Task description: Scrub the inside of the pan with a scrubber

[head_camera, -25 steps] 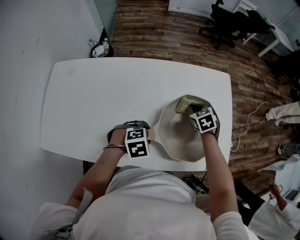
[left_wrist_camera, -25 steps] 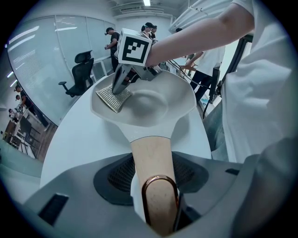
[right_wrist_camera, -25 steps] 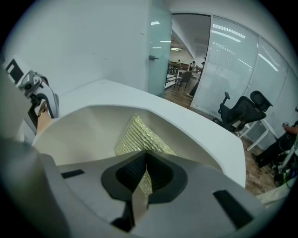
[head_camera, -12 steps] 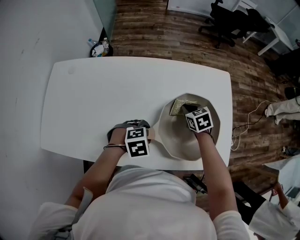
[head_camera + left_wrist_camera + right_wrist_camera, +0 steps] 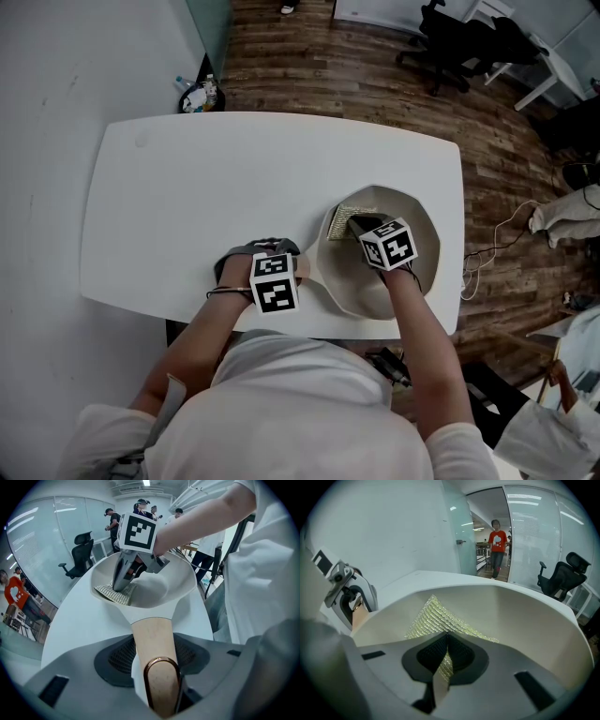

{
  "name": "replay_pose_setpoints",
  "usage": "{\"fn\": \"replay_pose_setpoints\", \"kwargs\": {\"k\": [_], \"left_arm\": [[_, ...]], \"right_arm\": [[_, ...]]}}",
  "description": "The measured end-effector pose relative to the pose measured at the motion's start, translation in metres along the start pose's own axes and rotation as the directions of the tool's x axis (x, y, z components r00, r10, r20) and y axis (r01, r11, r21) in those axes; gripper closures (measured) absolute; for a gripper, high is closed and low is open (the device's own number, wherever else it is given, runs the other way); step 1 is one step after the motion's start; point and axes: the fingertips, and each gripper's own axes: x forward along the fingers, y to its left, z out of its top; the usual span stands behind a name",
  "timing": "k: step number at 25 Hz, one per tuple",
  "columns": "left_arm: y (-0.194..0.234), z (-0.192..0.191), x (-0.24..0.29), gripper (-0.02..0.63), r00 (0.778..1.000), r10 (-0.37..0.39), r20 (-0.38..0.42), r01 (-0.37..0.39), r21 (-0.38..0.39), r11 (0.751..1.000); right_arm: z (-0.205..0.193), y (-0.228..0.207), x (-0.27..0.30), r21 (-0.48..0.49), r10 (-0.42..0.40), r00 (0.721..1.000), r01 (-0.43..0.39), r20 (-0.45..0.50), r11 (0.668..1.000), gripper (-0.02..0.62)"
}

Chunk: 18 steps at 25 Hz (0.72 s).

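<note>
Down in pan (image 5: 424, 232): right gripper (image 5: 357, 225), scrubber (image 5: 341, 215).

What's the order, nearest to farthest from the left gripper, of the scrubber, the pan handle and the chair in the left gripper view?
1. Handle: bottom centre, clamped between the jaws.
2. Scrubber: left of centre, inside the pan.
3. Chair: far left, in the background.
</note>
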Motion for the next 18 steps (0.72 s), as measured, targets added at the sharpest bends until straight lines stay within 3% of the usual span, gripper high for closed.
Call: {"fn": "replay_pose_setpoints", "kwargs": {"k": [18], "left_arm": [[-0.002, 0.000, 0.000, 0.376, 1.000, 0.017, 0.008, -0.017, -0.033, 0.999]], "right_arm": [[-0.028, 0.059, 0.003, -0.012, 0.192, 0.978, -0.193, -0.077, 0.981, 0.572]]}}
